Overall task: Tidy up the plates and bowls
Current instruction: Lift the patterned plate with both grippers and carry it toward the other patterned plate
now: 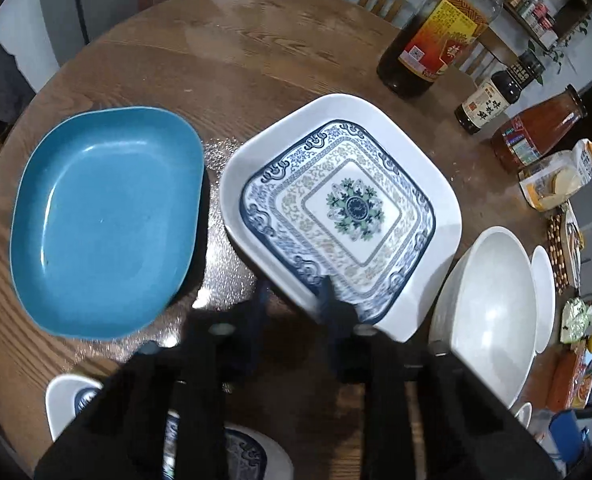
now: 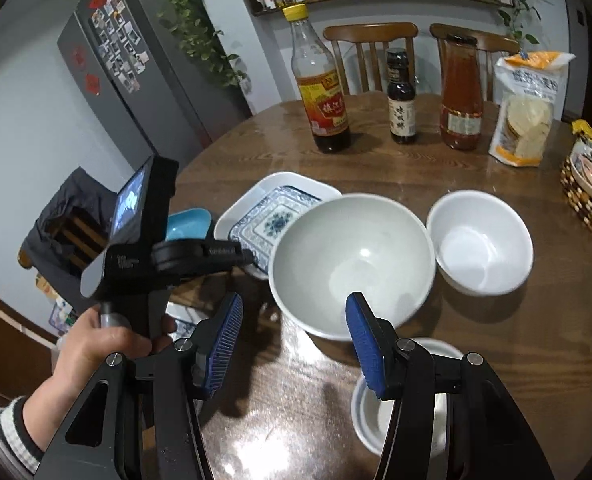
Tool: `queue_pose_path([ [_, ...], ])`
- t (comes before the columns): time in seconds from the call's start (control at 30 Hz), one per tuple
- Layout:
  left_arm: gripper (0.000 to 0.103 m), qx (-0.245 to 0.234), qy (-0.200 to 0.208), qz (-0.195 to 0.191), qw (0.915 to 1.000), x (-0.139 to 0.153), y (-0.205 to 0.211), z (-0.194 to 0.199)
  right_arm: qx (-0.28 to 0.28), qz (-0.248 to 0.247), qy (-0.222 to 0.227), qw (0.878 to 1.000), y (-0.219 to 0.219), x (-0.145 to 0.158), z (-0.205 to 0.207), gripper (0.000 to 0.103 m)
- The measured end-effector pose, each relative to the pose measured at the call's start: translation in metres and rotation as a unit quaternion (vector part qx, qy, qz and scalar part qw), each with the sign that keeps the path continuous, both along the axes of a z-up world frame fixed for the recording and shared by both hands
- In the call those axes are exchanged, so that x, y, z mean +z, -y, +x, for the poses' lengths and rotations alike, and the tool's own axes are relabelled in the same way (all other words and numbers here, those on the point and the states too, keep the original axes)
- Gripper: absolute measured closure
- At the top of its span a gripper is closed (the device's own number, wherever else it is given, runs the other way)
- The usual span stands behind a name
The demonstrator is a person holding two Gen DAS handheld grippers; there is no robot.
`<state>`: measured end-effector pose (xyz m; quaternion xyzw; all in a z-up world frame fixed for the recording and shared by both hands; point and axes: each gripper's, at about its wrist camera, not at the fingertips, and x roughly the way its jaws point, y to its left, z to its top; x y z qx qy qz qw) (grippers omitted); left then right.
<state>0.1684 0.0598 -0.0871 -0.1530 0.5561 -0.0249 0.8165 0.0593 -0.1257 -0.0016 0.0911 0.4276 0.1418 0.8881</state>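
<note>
A round wooden table [image 1: 224, 48] is being viewed from both wrist cameras. In the left wrist view, the left gripper [image 1: 294, 292] is sitting at the lower middle of the frame, its jaws clamped on the near corner of the stacked plates: one finger is lying over the rim, the other is tucked beneath the edge. That stack is made of a blue-patterned square plate [image 1: 343, 216] nested inside a white square plate [image 1: 435, 184], at the centre of the frame; a blue plate [image 1: 104, 220] is lying just beside it at the left, apart from it. A large white bowl [image 1: 491, 312] is resting at the lower right, near the stack; another patterned dish [image 1: 68, 396] is partly hidden at the lower left.

In the right wrist view, the right gripper [image 2: 294, 340] is being held at the lower middle with its blue pads [image 2: 226, 332] spread and nothing between them; the large white bowl [image 2: 351, 264] is lying just beyond them, a smaller white bowl [image 2: 479, 240] beside it at the right. Three bottles [image 2: 321, 80] and a snack bag [image 2: 527, 108] are standing along the upper part of the frame; a hand [image 2: 96, 344] is gripping the left tool's handle at the lower left.
</note>
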Motion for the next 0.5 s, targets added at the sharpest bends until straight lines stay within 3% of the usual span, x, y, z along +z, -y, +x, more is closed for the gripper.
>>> queue_pose_path([
  [0.13, 0.09, -0.008, 0.005, 0.033, 0.9994, 0.003, -0.014, 0.0, 0.024, 0.002, -0.004, 1.0, -0.01, 0.003, 0.02, 0.047],
  [0.27, 0.089, -0.002, 0.002, 0.036, 0.9993, 0.003, -0.036, 0.003, 0.05, -0.011, 0.0, 0.999, -0.024, 0.009, 0.045, 0.047],
  [0.5, 0.089, 0.0, 0.01, 0.065, 0.9978, 0.005, -0.056, 0.004, 0.107, -0.052, -0.045, 0.992, -0.061, -0.004, 0.113, 0.047],
])
